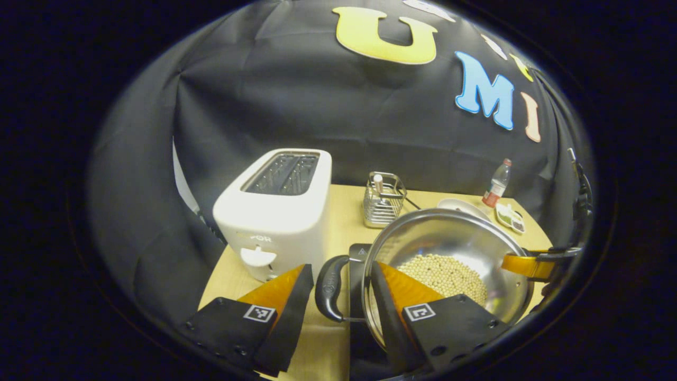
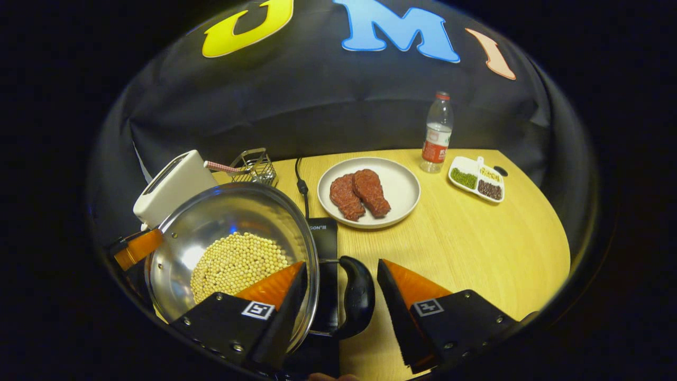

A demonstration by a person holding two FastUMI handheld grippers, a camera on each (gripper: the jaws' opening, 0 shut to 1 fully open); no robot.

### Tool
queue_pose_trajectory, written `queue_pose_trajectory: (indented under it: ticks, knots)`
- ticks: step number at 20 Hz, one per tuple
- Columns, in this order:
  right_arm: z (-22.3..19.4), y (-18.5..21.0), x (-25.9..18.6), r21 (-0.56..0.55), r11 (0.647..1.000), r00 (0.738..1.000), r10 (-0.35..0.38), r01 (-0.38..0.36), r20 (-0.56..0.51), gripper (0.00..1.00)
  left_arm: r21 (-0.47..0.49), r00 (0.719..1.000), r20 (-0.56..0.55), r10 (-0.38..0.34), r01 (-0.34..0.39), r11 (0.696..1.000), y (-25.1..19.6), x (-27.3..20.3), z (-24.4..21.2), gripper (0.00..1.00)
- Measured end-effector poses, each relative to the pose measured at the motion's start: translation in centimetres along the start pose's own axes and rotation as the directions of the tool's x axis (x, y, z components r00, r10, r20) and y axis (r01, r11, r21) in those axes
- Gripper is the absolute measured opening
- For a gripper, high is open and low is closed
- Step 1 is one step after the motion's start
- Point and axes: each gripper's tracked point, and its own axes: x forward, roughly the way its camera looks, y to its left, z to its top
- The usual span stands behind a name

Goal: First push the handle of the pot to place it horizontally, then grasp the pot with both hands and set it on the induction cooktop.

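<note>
- Left gripper view looks along the left claw (image 1: 338, 288), whose two fingers stand spread apart on either side of the pot's near side handle (image 1: 330, 288); neither finger presses on it, so the claw is open around the handle.
- One finger lies outside the pot (image 1: 449, 243) toward the toaster (image 1: 275, 211); the other reaches over the rim, above the pale beans (image 1: 444, 275) heaped in the bottom.
- The steel pot sits on the dark induction cooktop (image 1: 358, 254), whose edge shows under the handle, on the wooden desk (image 1: 344, 211).
- At the pot's far rim, the other claw's finger is at the opposite handle.
- Behind the pot stand a wire basket (image 1: 383, 200) and a water bottle (image 1: 497, 185).
- Right gripper view shows the right claw (image 2: 338, 288) likewise spread wide, straddling the pot's other side handle (image 2: 357, 296); one finger hangs over the pot (image 2: 232, 227) and its beans (image 2: 238, 262), the other over bare desk (image 2: 465, 248). It grips nothing.
- The cooktop (image 2: 325, 238) lies under the pot with its cord running back.
- Well apart on the desk are a plate (image 2: 404, 185) with two pieces of meat (image 2: 359, 193), the bottle (image 2: 437, 135) and a small divided dish (image 2: 477, 179).
</note>
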Motion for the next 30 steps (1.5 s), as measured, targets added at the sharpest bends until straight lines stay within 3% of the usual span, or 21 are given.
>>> queue_pose_trajectory:
  ticks: [1,3,9,15,19,24,25,28,30]
  knots:
    - [1.0,-0.3,-0.7,-0.015,1.0,0.999,0.0,0.0,0.037,0.87,0.004,1.0,0.022,0.011,-0.011,1.0,-0.1,-1.0,0.9,0.78]
    - [3.1,-0.9,-2.3,-0.044,0.999,0.994,0.011,-0.007,0.107,0.89,-0.006,0.997,0.075,0.023,-0.022,1.0,-0.8,-3.2,3.1,0.84]
    - [8.8,-5.4,-10.2,-0.042,0.999,0.958,0.015,-0.004,0.285,0.92,-0.023,0.966,0.256,0.031,-0.026,0.999,-7.2,-12.7,9.5,0.85]
    - [14.6,-13.3,-19.4,0.019,1.0,0.903,-0.018,0.011,0.429,0.92,-0.051,0.903,0.429,0.02,0.002,0.999,-19.7,-22.4,16.7,0.82]
    - [17.4,-18.2,-25.1,0.005,1.0,0.865,-0.019,0.02,0.501,0.91,-0.029,0.846,0.533,0.02,-0.005,1.0,-27.3,-27.9,20.9,0.85]
    - [19.7,-24.0,-31.3,-0.018,1.0,0.821,-0.004,0.017,0.571,0.93,-0.034,0.816,0.577,0.033,-0.017,0.999,-34.2,-31.7,21.0,0.9]
    - [20.0,-25.1,-32.5,-0.016,1.0,0.81,-0.005,0.017,0.587,0.93,-0.032,0.816,0.576,0.038,-0.024,0.999,-35.0,-32.4,20.5,0.97]
    - [20.4,-27.0,-34.9,-0.019,1.0,0.781,0.024,-0.016,0.625,0.93,-0.025,0.815,0.577,0.044,-0.037,0.999,-37.6,-33.1,19.2,0.95]
    - [20.1,-28.3,-35.6,-0.02,0.999,0.776,0.037,-0.032,0.629,0.93,-0.029,0.821,0.568,0.06,-0.053,0.998,-38.8,-33.7,18.5,0.97]
